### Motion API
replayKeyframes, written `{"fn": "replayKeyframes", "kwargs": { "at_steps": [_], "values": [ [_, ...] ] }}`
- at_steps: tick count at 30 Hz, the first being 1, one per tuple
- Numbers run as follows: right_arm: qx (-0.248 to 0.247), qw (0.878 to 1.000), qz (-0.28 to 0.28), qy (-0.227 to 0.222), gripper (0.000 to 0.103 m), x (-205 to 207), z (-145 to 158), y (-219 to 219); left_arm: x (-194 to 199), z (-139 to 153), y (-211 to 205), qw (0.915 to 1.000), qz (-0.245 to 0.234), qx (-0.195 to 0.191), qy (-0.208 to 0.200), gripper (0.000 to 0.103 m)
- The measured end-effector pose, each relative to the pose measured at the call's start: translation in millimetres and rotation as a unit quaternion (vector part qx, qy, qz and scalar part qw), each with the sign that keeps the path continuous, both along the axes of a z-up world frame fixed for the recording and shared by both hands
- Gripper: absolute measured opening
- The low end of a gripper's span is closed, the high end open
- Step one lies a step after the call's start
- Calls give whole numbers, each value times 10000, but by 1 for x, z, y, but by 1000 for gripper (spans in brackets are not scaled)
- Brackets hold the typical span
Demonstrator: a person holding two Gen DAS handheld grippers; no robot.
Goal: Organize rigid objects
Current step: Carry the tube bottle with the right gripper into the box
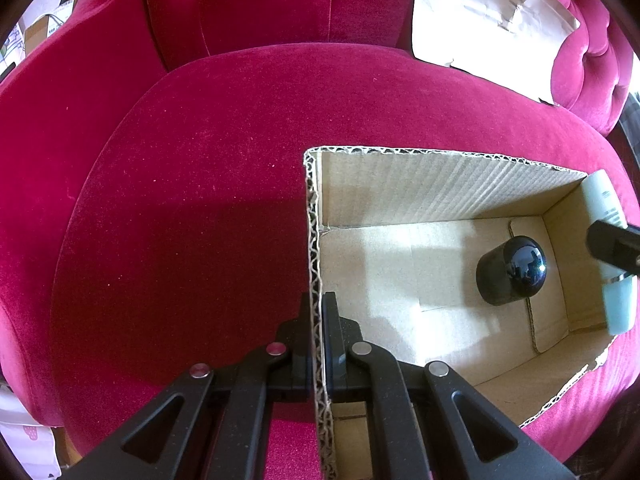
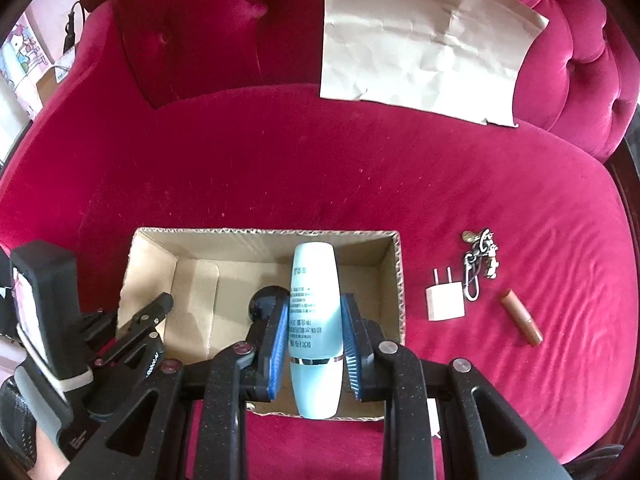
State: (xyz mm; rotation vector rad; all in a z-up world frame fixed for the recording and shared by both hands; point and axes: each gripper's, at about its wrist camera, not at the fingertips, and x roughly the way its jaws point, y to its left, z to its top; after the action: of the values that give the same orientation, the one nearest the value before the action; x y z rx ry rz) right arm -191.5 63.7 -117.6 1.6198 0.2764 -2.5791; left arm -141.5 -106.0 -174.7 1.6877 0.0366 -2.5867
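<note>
An open cardboard box (image 1: 440, 188) sits on a red velvet sofa seat (image 1: 200, 200). My left gripper (image 1: 318, 300) is shut on the box's left wall, one finger on each side of the cardboard. Inside the box lies a black, glossy round-topped object (image 1: 512, 276). In the right wrist view my right gripper (image 2: 315, 300) is shut on a pale blue bottle (image 2: 316, 264) with a silver band, which hangs over the right half of the box (image 2: 256, 240), beside the black object (image 2: 264, 304). The left gripper (image 2: 152, 316) shows at the box's left wall.
On the seat to the right of the box lie a white plug adapter (image 2: 445, 302), a metal keychain (image 2: 480, 264) and a brown lipstick tube (image 2: 522, 317). A creased sheet of brown paper (image 2: 424, 40) leans against the sofa back. The seat's right edge curves down.
</note>
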Motion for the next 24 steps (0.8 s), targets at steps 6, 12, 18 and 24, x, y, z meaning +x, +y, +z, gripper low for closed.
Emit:
{"fn": "replayKeyframes", "kwargs": {
  "at_steps": [6,12,18,24],
  "values": [
    [15,9998,-127,-133,27,-3,-17,-4,0,0,0,10000,-3,0,0,4],
    [15,9992,-254,-302,27,-5,-30,-4,0,0,0,10000,-3,1,0,4],
    [13,9992,-288,-290,27,-3,-32,-5,0,0,0,10000,-9,0,1,4],
    [25,9992,-161,-355,34,-4,-36,-7,-1,-1,0,10000,-7,6,1,4]
  ]
}}
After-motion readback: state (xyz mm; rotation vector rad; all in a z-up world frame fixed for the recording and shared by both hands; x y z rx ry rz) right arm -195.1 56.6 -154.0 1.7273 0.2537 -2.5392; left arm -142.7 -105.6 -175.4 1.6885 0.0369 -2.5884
